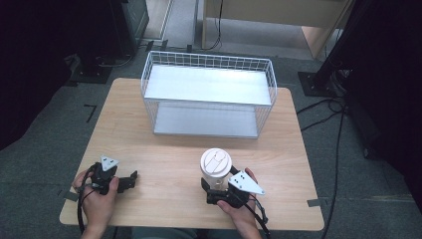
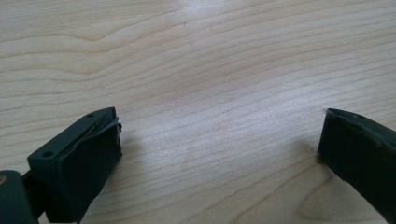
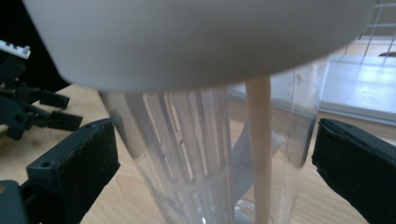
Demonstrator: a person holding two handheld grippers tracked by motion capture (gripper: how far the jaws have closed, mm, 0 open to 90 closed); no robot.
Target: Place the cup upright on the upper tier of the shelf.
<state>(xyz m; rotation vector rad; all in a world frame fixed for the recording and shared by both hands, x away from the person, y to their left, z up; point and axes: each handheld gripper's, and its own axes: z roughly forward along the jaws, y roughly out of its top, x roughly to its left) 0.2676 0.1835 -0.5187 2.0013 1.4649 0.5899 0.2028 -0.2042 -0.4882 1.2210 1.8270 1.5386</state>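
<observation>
Nearest the person, the right gripper (image 1: 215, 191) sits at the front edge of the table (image 1: 169, 164), its jaws spread wide on either side of a clear cup (image 1: 216, 170) with a white lid. In the right gripper view the black pads (image 3: 79, 163) stand off from the cup's walls (image 3: 196, 154), with a gap on both sides, so nothing is held. The cup stands upright, its long axis vertical, directly ahead of the right gripper and between its jaws; a pale stick leans inside it. The left gripper (image 1: 130, 180) rests well apart on the left, jaws also wide open over bare wood, holding nothing. The right hand is plainly the nearer one to the cup. Farther back, beyond the cup, a white wire basket (image 1: 209, 94) stands at the table's far side.
</observation>
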